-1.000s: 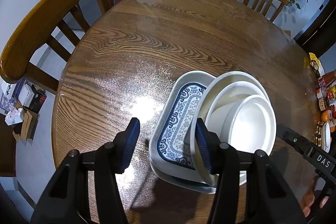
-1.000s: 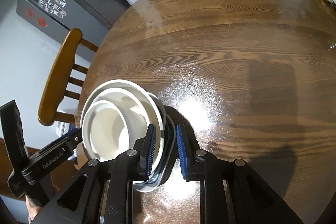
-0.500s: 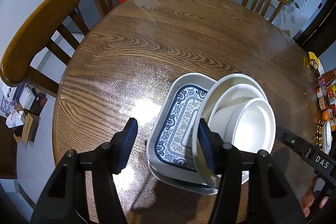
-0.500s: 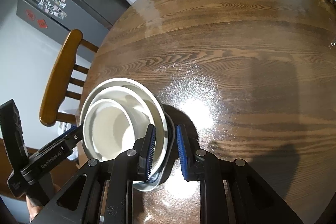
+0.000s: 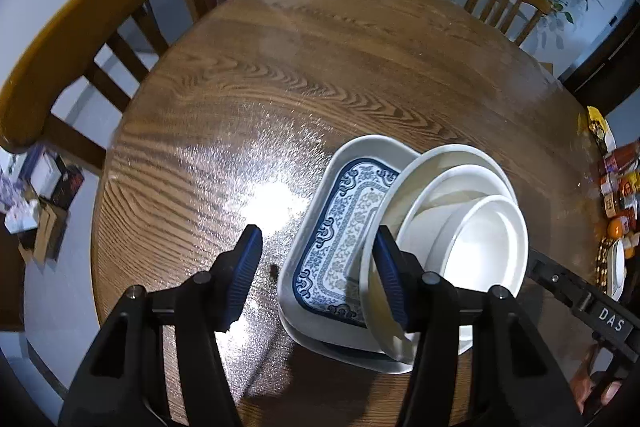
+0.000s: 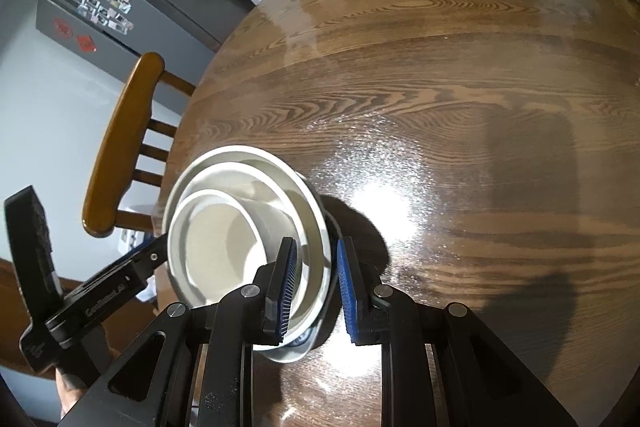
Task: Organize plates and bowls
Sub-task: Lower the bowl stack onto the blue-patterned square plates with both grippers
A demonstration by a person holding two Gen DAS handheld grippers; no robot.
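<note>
So you've got the round brown wood-grain desk in front of you, and the dishes are all bunched near its close edge: a white rectangular plate with a blue floral border lying on top of a plain white plate that peeks out underneath it, and on those a nested stack of white bowls, tilted up on edge rather than sitting flat. The stack is a big white bowl on the outside, a medium one inside it and a small white bowl in the middle. Your right tool is pinching the rim of that big bowl: one blue pad sits inside the bowl, the other outside the wall, with the gap between them narrow. Your left tool is spread wide with nothing clamped, its left pad over bare desk and its right pad just at the big bowl's rim on that side, though I can't tell if it's actually touching. The blue-patterned plate shows in the gap between its fingers. Wooden chairs ring the desk, and there's a dark fridge covered in magnets off in the back.
</note>
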